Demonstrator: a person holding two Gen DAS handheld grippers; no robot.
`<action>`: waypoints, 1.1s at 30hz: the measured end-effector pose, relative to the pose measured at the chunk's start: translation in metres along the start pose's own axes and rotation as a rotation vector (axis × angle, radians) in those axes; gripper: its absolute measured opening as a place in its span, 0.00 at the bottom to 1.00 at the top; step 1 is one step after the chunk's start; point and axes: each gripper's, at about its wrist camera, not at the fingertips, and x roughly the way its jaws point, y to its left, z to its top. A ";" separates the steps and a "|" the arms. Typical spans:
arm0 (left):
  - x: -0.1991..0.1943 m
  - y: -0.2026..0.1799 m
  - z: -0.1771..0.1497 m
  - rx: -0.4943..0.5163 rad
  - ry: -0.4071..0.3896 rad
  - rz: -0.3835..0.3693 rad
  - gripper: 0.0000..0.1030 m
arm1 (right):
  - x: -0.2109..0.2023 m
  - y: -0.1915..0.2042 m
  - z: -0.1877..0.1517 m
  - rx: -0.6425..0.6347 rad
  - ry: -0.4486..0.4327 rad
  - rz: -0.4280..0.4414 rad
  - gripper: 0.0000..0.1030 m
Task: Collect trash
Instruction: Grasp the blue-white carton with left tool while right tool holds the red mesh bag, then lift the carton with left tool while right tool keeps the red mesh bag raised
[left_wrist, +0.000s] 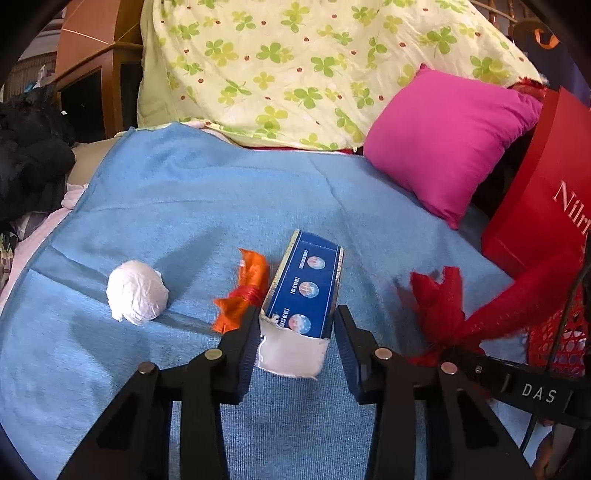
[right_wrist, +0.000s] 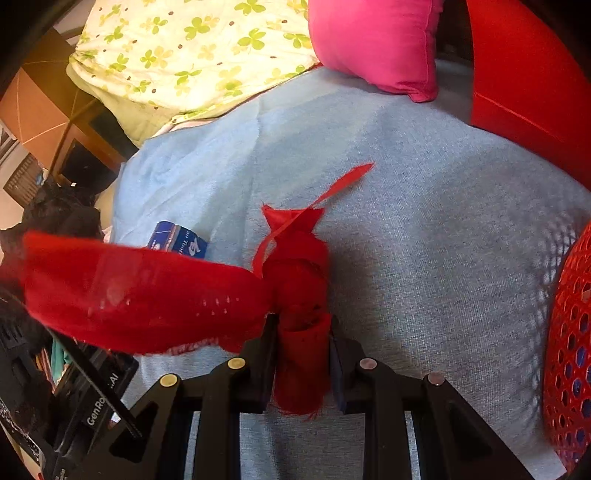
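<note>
Left gripper (left_wrist: 295, 332): jaws spread to either side of the torn near end of a blue carton (left_wrist: 308, 286); whether the pads touch it cannot be determined. The carton lies on the blue blanket (left_wrist: 184, 206). Just left of it, touching, lies an orange wrapper (left_wrist: 245, 290); further left, apart, a crumpled white paper ball (left_wrist: 136, 291).

Right gripper (right_wrist: 301, 332): jaws pinching a red mesh rag (right_wrist: 299, 280), its knotted bundle between the pads and a wide band trailing left (blurred). A red mesh basket (right_wrist: 569, 350) sits at the right edge.

Beyond: pink pillow (left_wrist: 447, 147), red box (left_wrist: 546, 192), clover-print quilt (left_wrist: 295, 66).
</note>
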 end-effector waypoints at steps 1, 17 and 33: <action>-0.004 0.000 0.001 -0.002 -0.006 0.004 0.41 | -0.001 0.001 0.002 -0.006 -0.012 0.000 0.26; -0.059 -0.002 -0.013 0.103 -0.092 0.040 0.41 | -0.042 0.017 -0.003 -0.062 -0.113 0.027 0.26; -0.047 0.030 -0.036 0.016 0.073 -0.053 0.46 | -0.001 0.023 -0.003 -0.090 0.056 0.020 0.26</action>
